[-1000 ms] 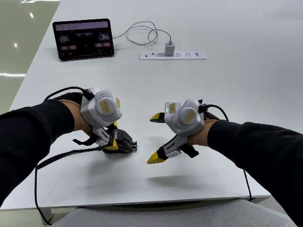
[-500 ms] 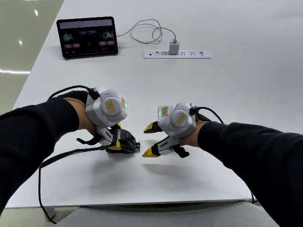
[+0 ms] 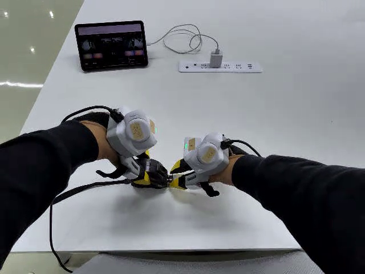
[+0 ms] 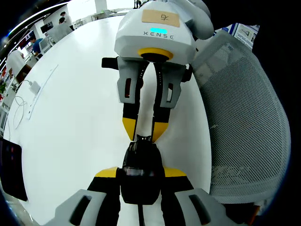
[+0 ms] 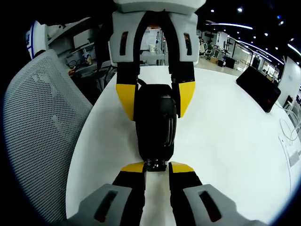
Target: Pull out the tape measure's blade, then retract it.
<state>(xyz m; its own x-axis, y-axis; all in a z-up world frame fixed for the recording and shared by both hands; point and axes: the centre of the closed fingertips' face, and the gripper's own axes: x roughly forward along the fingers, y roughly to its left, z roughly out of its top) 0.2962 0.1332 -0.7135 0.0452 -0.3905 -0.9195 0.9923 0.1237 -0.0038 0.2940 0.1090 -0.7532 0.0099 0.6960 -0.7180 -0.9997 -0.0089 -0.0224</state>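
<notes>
Tape measure in left gripper

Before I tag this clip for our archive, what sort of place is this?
Probably an office or lab workspace: a long white table carrying a tablet and a power strip with a charger plugged in, and a mesh office chair pulled up at its edge.

tape measure mostly hidden under left gripper in head view, blade hook too small to tell if right gripper pinches it, tablet screen at 11 o'clock unreadable
</notes>
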